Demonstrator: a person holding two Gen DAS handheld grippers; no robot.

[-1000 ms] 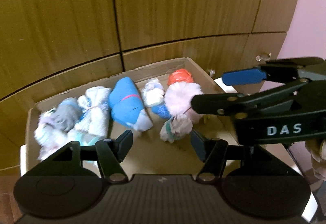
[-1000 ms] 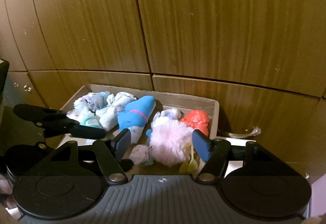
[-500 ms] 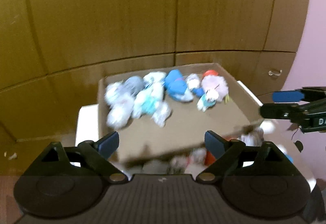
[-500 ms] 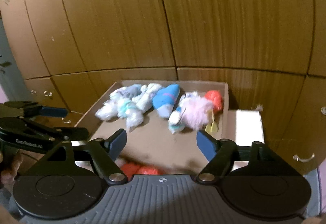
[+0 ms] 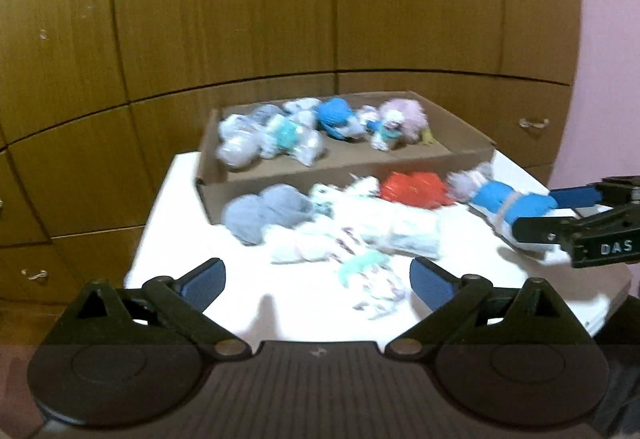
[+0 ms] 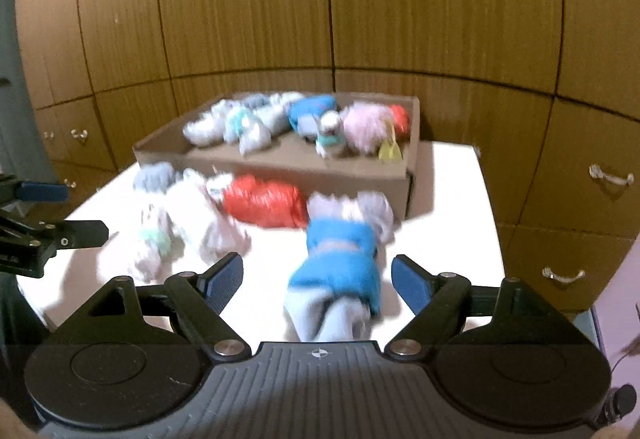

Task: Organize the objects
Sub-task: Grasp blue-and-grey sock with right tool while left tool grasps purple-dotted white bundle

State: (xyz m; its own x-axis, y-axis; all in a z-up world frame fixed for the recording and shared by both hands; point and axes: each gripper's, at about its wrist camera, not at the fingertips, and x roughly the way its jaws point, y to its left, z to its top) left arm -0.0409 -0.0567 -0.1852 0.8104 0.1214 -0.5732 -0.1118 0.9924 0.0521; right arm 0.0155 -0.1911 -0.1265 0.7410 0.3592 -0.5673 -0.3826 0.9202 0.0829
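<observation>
A wooden cabinet wall [image 5: 240,19] is standing behind a white table [image 5: 176,223]. A cardboard box [image 5: 304,175] is sitting at the table's far edge, holding rolled sock bundles [image 5: 276,135]. Only the right wrist view is showing drawer handles [image 6: 610,177] to the right and the box's right wall. Loose bundles are lying in front of the box: grey [image 5: 264,215], white [image 5: 380,223], red [image 6: 264,201] and blue [image 6: 340,259]. The left gripper [image 5: 318,283] has just been opening; its fingers are standing wide apart over a pale bundle, not pressing it. The right gripper [image 6: 316,279] has just been opening; its fingers are flanking the blue bundle without contact. Bare table is remaining at the right, beside the box.
</observation>
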